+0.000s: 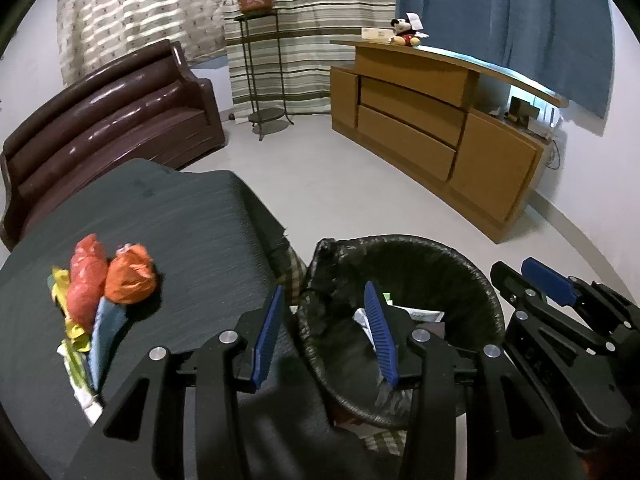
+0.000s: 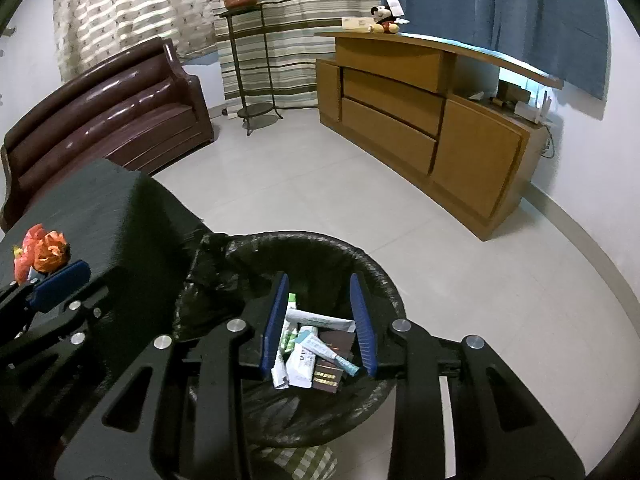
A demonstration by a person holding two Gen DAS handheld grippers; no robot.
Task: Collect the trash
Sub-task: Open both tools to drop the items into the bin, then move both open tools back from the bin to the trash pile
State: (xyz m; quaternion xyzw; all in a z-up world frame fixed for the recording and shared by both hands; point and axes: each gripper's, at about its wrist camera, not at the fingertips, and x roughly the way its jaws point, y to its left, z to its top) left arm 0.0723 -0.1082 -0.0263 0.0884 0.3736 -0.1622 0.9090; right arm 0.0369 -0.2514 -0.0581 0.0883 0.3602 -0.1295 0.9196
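A bin with a black liner (image 1: 472, 272) (image 2: 248, 252) stands on the floor beside a dark table (image 1: 180, 216) (image 2: 104, 208). Inside it lie tubes, cartons and a dark booklet (image 2: 316, 348). On the table sits a pile of trash: crumpled orange and red bags (image 1: 128, 278) (image 2: 48, 254) and yellow and blue wrappers (image 1: 100, 328). My left gripper (image 1: 326, 328) is open and empty above the bin's left rim. My right gripper (image 2: 320, 320) is open and empty over the bin's mouth; it also shows in the left wrist view (image 1: 548, 280).
A brown leather sofa (image 1: 108, 112) stands behind the table. A wooden sideboard (image 1: 432, 128) with a plush toy (image 1: 406, 32) lines the right wall. A metal plant stand (image 1: 264, 76) stands by the curtains. Pale tiled floor (image 2: 320, 184) lies between them.
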